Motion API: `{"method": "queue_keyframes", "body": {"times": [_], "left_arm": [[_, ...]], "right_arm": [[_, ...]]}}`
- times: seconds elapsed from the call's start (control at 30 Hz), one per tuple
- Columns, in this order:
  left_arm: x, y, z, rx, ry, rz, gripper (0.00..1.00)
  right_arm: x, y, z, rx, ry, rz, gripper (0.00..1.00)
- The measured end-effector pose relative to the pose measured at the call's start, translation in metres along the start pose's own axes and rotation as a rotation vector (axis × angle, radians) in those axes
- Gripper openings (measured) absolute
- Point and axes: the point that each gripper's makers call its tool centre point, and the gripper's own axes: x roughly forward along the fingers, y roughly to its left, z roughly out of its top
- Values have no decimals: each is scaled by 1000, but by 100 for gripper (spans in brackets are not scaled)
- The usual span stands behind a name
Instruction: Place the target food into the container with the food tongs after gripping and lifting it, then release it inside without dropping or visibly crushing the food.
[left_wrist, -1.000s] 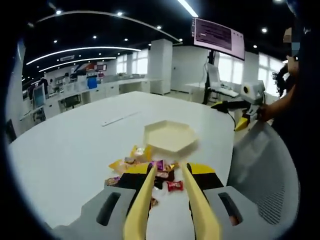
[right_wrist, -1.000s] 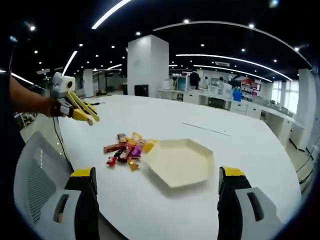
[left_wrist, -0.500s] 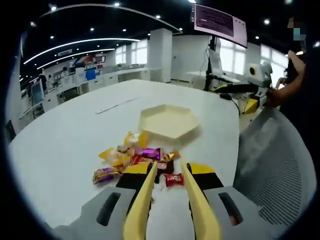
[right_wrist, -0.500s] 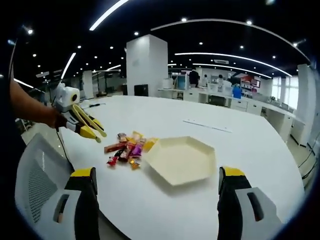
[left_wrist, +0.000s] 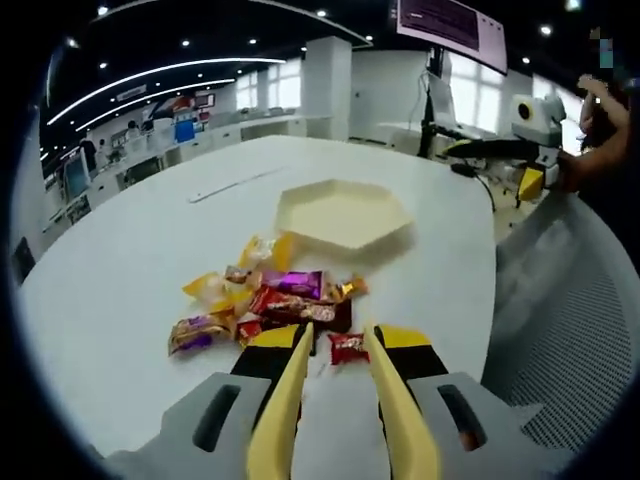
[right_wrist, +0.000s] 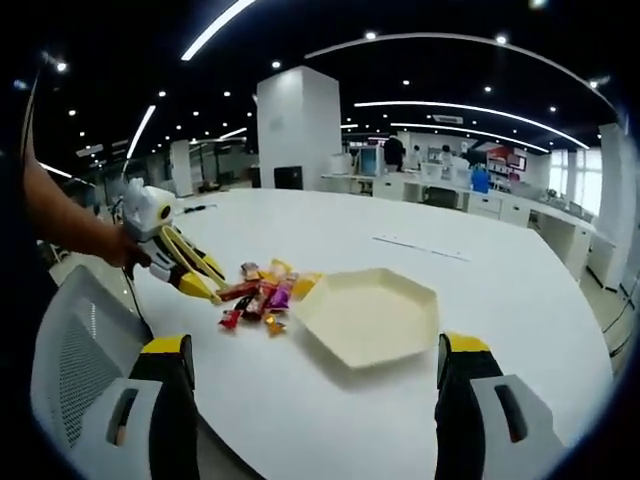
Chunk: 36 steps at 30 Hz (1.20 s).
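Lying in a loose heap on the white table (left_wrist: 120, 300), the wrapped candies (left_wrist: 270, 305) sit just on the near side of the cream hexagonal container (left_wrist: 342, 215), some of them touching its near edge; in the right gripper view the same pile (right_wrist: 258, 297) lies just left of the container (right_wrist: 368, 315). One small red-wrapped candy (left_wrist: 347, 347) lies apart from the heap, closest to the tips of the yellow food tongs (left_wrist: 335, 400). The left gripper (left_wrist: 335, 345) carries those tongs, whose two blades stand parted with nothing between them, their tips just short of the red candy. In the right gripper view the left gripper (right_wrist: 192, 272), held by a hand (right_wrist: 125, 252), reaches the left edge of the pile. The right gripper (right_wrist: 315, 375) hangs near the table's edge, its jaws spread wide and holding nothing. A grey mesh chair back (left_wrist: 570, 330) stands right of the table. A thin pale strip (left_wrist: 232, 185) lies farther off on the tabletop.
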Motion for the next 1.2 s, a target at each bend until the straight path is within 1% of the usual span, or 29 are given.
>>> {"method": "queue_keyframes", "body": {"times": [0.03,0.13,0.17,0.2,0.27,0.3,0.33,0.43,0.5,0.6,0.67,0.77,0.87,0.9,0.93,1.0,1.03,1.07,1.13,1.2], "left_arm": [[1,-1,0,-10,0,-6,25],[5,-4,0,0,3,-9,25],[6,-6,-1,4,17,-13,25],[8,-6,-4,36,36,-5,25],[12,-8,-7,39,43,-13,25],[13,-10,-7,43,41,-15,25],[14,-10,-8,55,45,-12,25],[18,-11,-9,57,58,-11,24],[21,-11,-14,64,89,-5,24],[24,-10,-18,53,102,-5,25],[26,-10,-20,61,112,7,24],[28,-10,-20,52,115,7,24],[31,-15,-21,79,129,5,22],[31,-14,-21,90,135,18,21],[32,-15,-22,79,138,11,20],[32,-13,-22,74,141,23,19],[33,-13,-22,60,147,19,19],[33,-14,-23,48,156,13,19],[32,-13,-23,44,160,13,18],[31,-12,-22,39,164,12,17]], "right_arm": [[0,0,0,2,-1,1,100],[0,-1,1,-6,-20,2,100],[0,-1,4,-8,-34,5,100],[0,-1,5,-9,-41,5,100],[-1,-2,4,-2,-37,2,100],[-1,-3,1,7,-21,0,100],[0,-3,0,7,-17,0,100],[0,-3,-1,0,-12,-1,100],[0,-2,-1,-1,-9,-1,100],[0,-3,-1,1,-7,-1,100],[0,-3,-1,6,-6,-3,100],[-1,-4,-2,13,-7,-6,100],[0,-4,-2,21,-8,-5,99],[0,-4,-2,23,-9,-4,99],[-1,-4,-2,25,-9,-6,99],[-1,-5,-1,27,-12,-10,99],[-1,-5,-2,26,-11,-10,99],[-1,-5,-3,20,-3,-12,99],[-1,-5,-5,1,10,-14,93],[-1,-4,-5,5,8,-10,94]]}}
